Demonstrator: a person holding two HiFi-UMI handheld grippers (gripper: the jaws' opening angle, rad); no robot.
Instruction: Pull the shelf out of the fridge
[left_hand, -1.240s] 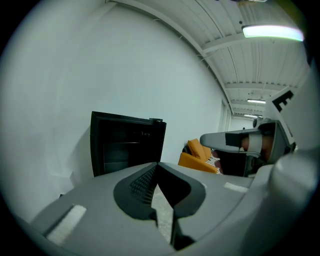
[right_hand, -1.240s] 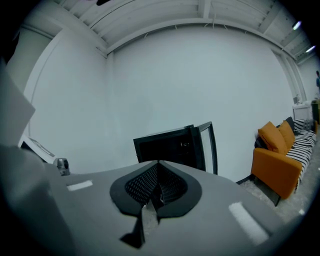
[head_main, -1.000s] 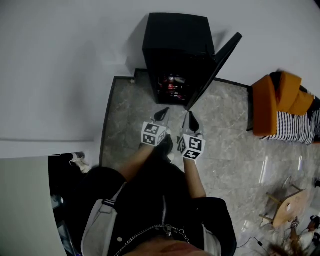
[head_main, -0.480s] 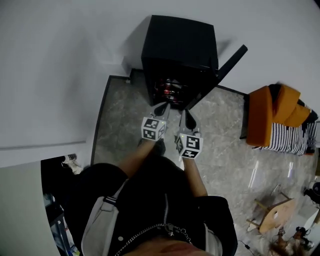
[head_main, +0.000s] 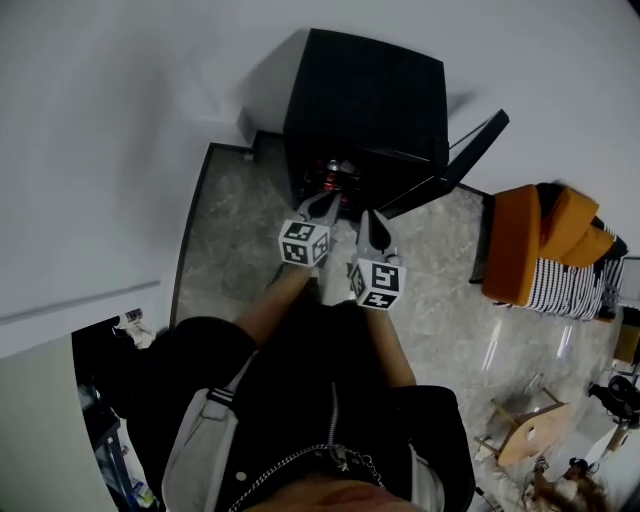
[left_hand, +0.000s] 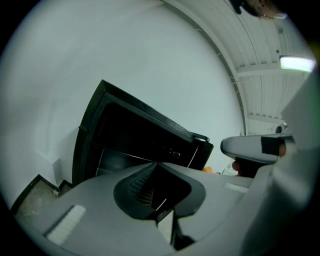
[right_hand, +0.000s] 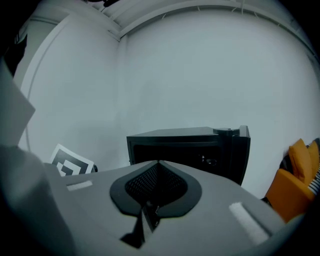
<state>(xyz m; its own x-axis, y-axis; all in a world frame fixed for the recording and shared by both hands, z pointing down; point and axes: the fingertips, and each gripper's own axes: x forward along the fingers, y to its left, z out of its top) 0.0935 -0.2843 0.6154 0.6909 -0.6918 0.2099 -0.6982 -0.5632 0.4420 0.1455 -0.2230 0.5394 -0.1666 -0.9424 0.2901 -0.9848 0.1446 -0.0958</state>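
Head view: both forearms reach forward from the person's chest, side by side, pointing the left gripper (head_main: 324, 203) and the right gripper (head_main: 369, 218) at the black fridge (head_main: 365, 90) by the far wall. Each gripper's jaws are pressed together with nothing between them. The fridge door (head_main: 472, 150) stands open to the right. The shelf is inside the dark interior and cannot be clearly made out.

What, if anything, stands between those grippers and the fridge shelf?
Nothing visible: the fridge has its door swung open, and the left gripper and right gripper, both shut and empty, face its dark opening.
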